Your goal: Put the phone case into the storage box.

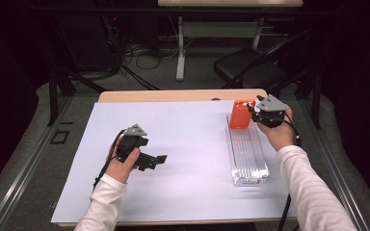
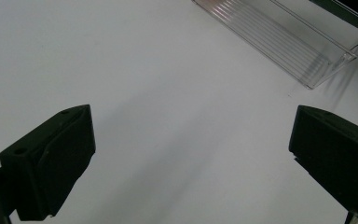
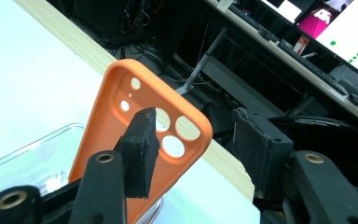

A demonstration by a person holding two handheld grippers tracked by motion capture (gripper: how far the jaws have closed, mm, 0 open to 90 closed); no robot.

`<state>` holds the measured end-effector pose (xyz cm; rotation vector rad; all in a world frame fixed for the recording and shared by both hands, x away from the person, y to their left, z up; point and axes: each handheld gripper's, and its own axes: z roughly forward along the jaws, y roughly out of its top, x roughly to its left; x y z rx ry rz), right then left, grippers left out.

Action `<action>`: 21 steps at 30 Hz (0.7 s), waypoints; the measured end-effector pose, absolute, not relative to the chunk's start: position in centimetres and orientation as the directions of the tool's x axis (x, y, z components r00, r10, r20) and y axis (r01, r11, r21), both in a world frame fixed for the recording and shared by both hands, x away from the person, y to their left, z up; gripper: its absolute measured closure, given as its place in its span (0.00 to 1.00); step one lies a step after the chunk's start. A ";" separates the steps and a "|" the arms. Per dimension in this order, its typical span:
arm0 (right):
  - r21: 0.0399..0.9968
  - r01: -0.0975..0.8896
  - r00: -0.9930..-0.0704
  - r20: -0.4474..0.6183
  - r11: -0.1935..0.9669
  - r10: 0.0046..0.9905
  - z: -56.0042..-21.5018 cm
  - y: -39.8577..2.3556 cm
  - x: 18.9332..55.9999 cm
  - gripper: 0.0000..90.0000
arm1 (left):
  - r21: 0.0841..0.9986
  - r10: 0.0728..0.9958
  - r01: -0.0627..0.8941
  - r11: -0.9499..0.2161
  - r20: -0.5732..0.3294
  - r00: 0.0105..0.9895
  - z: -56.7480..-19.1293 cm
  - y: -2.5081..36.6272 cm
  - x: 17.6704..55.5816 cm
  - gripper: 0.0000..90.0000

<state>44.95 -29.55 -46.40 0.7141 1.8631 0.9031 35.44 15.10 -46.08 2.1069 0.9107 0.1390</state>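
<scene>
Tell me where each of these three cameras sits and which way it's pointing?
High view: above the table, looking forward and down; both forearms, left gripper and right gripper.
Left gripper view: on that gripper, facing the white tabletop between its wide-apart jaws.
Right gripper view: on that gripper, facing the orange phone case between its parted jaws.
Shared: all show the clear tray.

Lab, dark curtains [image 1: 9, 57], floor cables [image 1: 144, 55], monitors [image 3: 349, 32]

Left gripper [image 1: 160, 159]: held low in left hand [image 1: 125, 163], fingers [image 2: 51, 163] wide apart, nothing between | Right gripper [image 1: 251, 109]: raised in right hand [image 1: 279, 132], fingers [image 3: 142, 149] parted | Sleeves: white
</scene>
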 end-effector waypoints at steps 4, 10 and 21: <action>0.824 0.108 -0.390 -0.479 0.556 0.786 -46.2 -29.4 44.2 0.55 | 0.728 0.652 0.560 -0.397 -0.206 0.730 -46.2 15.3 35.6 0.01; 0.843 0.185 -0.405 -0.402 0.505 0.821 -46.0 -29.1 44.0 0.51 | 0.724 0.656 0.568 -0.391 -0.214 0.724 -46.4 15.4 35.6 0.01; 0.868 0.261 -0.371 -0.313 0.422 0.874 -45.0 -29.0 43.0 0.37 | 0.729 0.653 0.565 -0.385 -0.218 0.726 -46.5 15.4 35.9 0.01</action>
